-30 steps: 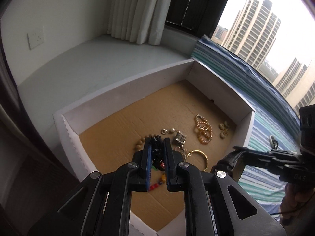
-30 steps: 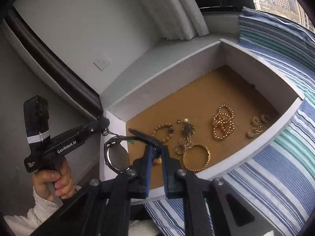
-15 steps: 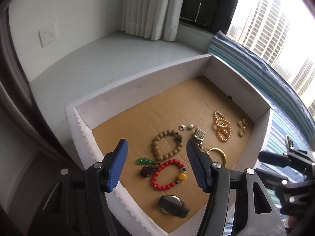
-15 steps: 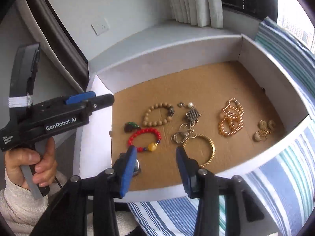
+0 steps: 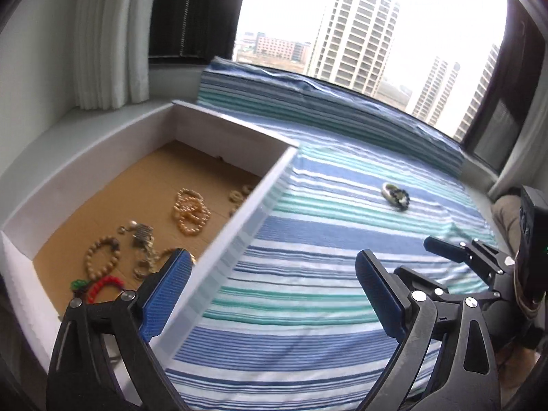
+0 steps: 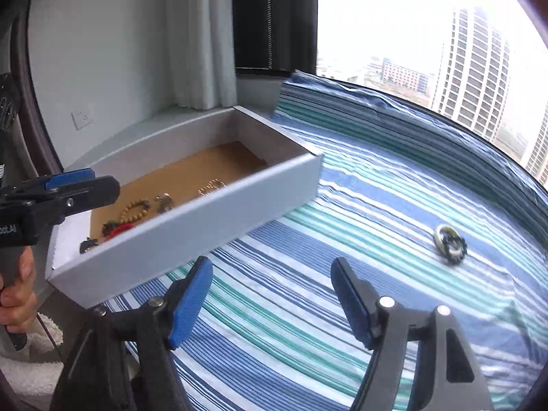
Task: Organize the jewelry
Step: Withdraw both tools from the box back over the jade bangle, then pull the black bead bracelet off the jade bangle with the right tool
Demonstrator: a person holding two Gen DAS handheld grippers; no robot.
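A white box (image 5: 260,195) with a brown cardboard floor holds several pieces: a red bead bracelet (image 5: 102,286), a wooden bead bracelet (image 5: 102,257), a pearl bracelet (image 5: 190,210). It also shows in the right wrist view (image 6: 191,226). A pale ring with a dark beaded band (image 5: 395,194) lies alone on the striped cloth, seen too in the right wrist view (image 6: 450,243). My left gripper (image 5: 270,284) is open and empty over the cloth by the box's wall. My right gripper (image 6: 270,291) is open and empty, short of the ring.
The blue, green and white striped cloth (image 6: 342,212) covers the sill to the right of the box. A window with tower blocks stands behind. White curtains (image 5: 109,44) hang at the back left. The right gripper shows in the left wrist view (image 5: 462,257).
Both grippers opened, leaving the red bracelet and a dark watch in the box, then swung right from the box toward the striped cloth and the ring.
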